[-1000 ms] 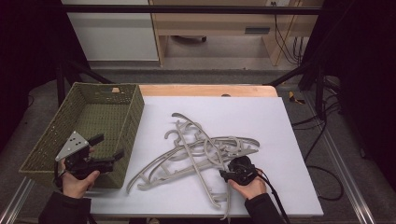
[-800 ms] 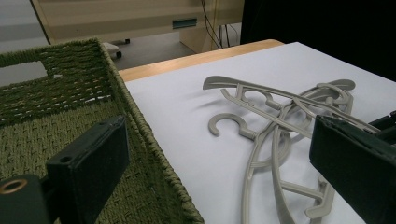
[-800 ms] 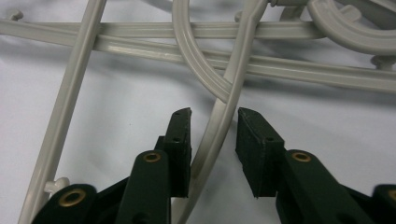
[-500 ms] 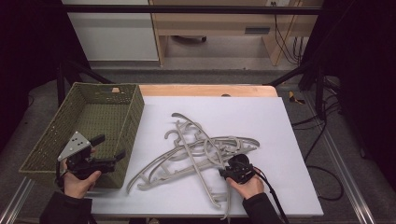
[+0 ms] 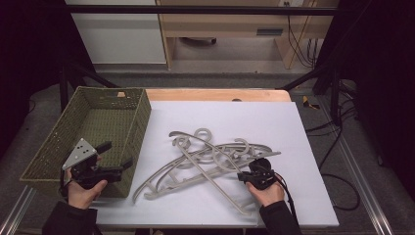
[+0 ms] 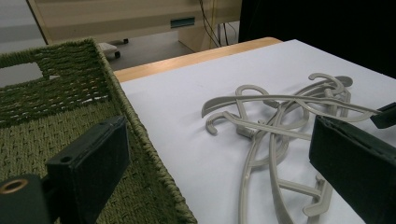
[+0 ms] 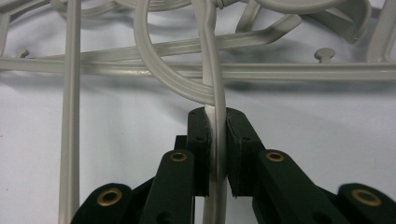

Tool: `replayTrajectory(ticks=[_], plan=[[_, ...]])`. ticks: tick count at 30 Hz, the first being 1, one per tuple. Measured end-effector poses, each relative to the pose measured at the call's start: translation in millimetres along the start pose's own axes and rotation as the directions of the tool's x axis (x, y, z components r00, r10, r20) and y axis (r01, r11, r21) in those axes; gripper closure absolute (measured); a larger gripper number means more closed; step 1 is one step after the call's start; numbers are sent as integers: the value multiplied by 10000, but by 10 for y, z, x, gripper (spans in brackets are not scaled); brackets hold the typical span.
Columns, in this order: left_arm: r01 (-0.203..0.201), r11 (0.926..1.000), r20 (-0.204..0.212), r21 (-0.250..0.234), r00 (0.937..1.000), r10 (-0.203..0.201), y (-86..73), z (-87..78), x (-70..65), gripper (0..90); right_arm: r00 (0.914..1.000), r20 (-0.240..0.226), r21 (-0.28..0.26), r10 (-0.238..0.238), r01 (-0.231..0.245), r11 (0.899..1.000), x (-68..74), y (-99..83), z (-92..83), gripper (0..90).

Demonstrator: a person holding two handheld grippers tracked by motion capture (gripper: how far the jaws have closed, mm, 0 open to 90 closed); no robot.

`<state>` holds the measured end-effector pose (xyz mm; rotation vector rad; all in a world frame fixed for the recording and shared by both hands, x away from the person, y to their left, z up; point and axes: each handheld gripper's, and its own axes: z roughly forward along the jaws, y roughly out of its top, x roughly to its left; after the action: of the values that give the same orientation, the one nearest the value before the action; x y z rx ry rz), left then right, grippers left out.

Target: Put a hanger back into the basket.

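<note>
Several grey hangers point(image 5: 205, 159) are lying in a tangled heap at the centre of the white worktop point(image 5: 293, 127), none of them in the green woven basket point(image 5: 58, 147) at the left of the high view, so the sorting is judged barely started. The right gripper point(image 5: 243, 176), at the lower right edge of the heap, has just been closing its fingers, and in the right gripper view they are pinching the thin arm of one hanger point(image 7: 215, 112) tightly. The left gripper point(image 5: 117, 156) is hovering over the basket's near right corner with fingers spread wide, holding nothing. Lifting that hanger free and moving every piece is what appears left.
</note>
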<state>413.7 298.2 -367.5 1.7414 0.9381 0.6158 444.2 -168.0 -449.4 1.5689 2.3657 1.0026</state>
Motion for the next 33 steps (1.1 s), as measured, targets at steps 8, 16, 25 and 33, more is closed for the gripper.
replayTrajectory(ticks=[8,16,25,33], plan=[[-94,10000,25,30,10000,94,13,-9,-14,47,9997,-231,-114,-108,105,9999,-33,17,-80,817],[-167,9999,119,14,9998,166,28,1,-61,48,9982,-369,-500,-473,454,9977,-35,59,-204,818],[-336,9994,404,99,9986,331,60,15,-149,49,9932,-685,-840,-943,885,9925,-23,118,-349,818],[-681,9966,813,454,9946,643,88,101,-323,49,9776,-1004,-981,-1852,1755,9796,69,186,-411,819]])
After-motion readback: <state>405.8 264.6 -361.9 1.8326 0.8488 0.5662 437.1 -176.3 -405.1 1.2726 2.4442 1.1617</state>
